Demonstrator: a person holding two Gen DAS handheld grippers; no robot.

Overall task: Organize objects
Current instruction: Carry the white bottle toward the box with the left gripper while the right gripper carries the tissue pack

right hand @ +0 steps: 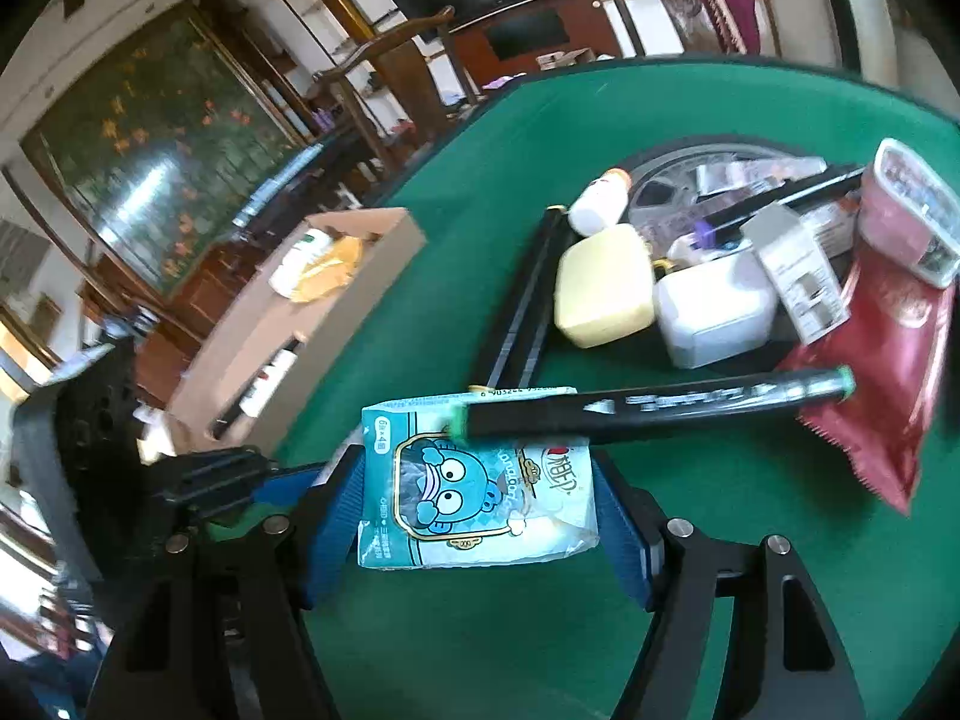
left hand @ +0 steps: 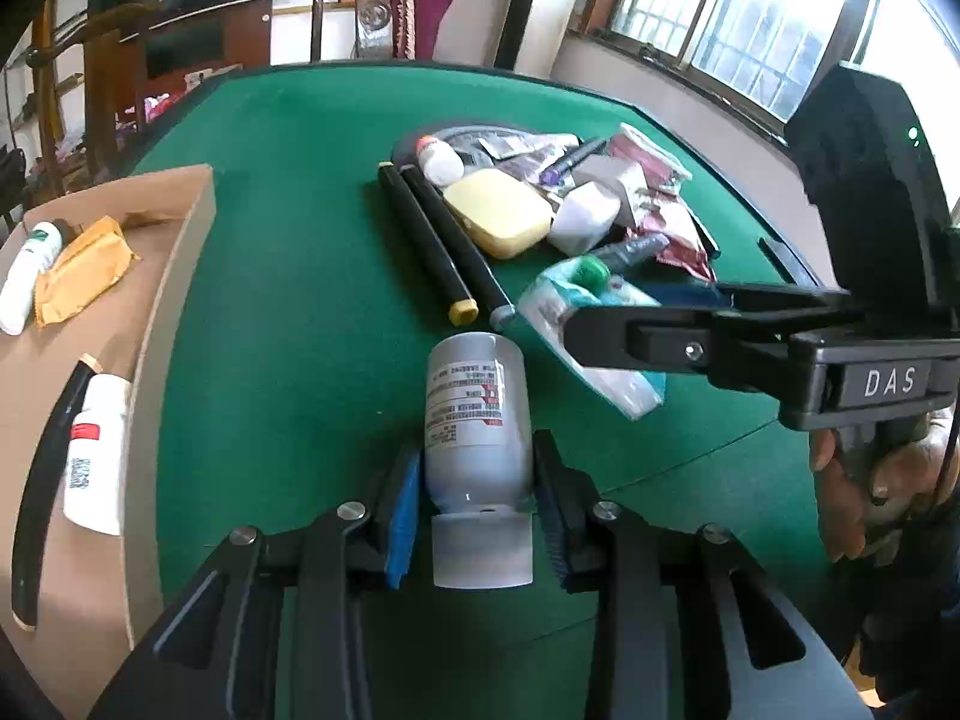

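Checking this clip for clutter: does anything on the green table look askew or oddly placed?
Yes. A black marker lies across the top edge of the blue tissue pack sitting between the right gripper's fingers, so lifting the pack may roll it off. The pile behind is an unsorted jumble.

A grey-white bottle point(left hand: 477, 420) with a printed label lies lengthwise between the left fingers, its translucent cap point(left hand: 482, 549) nearest the camera. A pale blue tissue packet point(right hand: 477, 480) with a cartoon face sits between the right fingers, and a black marker point(right hand: 654, 405) with green ends lies across its far edge. Beyond on the green table point(left hand: 288, 276) is a heap: a yellow case point(left hand: 498, 213), a white box point(left hand: 585, 216), two black tubes point(left hand: 441, 246), a small white bottle point(left hand: 440, 159) and red packets point(right hand: 876, 396), perhaps snacks. The cardboard box point(left hand: 150, 312) holds two white bottles and an orange packet.
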